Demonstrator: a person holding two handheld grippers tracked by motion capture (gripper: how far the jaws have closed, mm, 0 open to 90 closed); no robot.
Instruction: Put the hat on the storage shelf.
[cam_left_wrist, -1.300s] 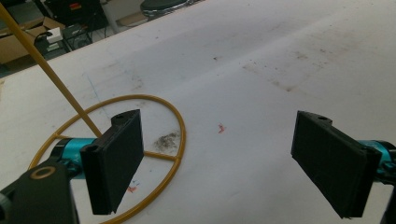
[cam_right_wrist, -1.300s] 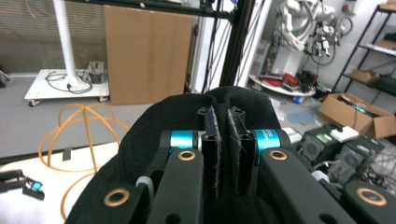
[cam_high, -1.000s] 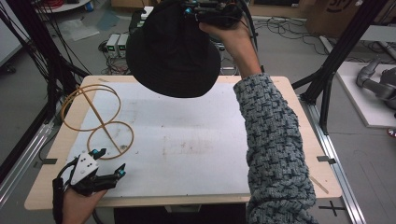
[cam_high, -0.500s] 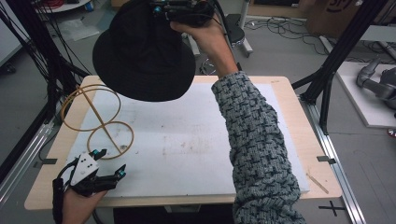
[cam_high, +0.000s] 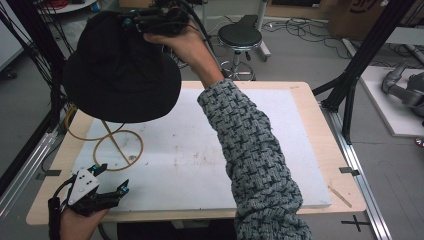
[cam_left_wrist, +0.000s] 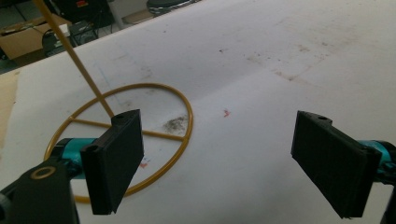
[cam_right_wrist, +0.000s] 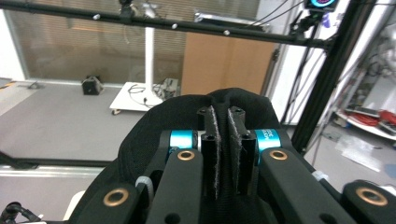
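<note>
A black brimmed hat (cam_high: 120, 75) hangs high over the table's far left corner, its brim above the gold wire stand (cam_high: 117, 147). My right gripper (cam_high: 131, 21) is shut on the hat's crown; in the right gripper view the jaws pinch a fold of the black hat (cam_right_wrist: 154, 135) at my right gripper (cam_right_wrist: 223, 154). The stand's round base (cam_left_wrist: 173, 126) and slanted rod (cam_left_wrist: 74, 58) lie ahead of my left gripper (cam_left_wrist: 224, 163). My left gripper (cam_high: 107, 180) rests open at the near left edge, nothing between its jaws.
A white board (cam_high: 280, 150) covers the wooden table (cam_high: 325, 125). Black frame posts (cam_high: 350, 85) stand at the right and left sides. A round stool (cam_high: 239, 37) stands beyond the far edge. A small stick (cam_high: 340, 196) lies near the right front corner.
My right gripper has carried the hat leftward across the far side, from over the table's back middle to above the wire stand. The left gripper has stayed put.
</note>
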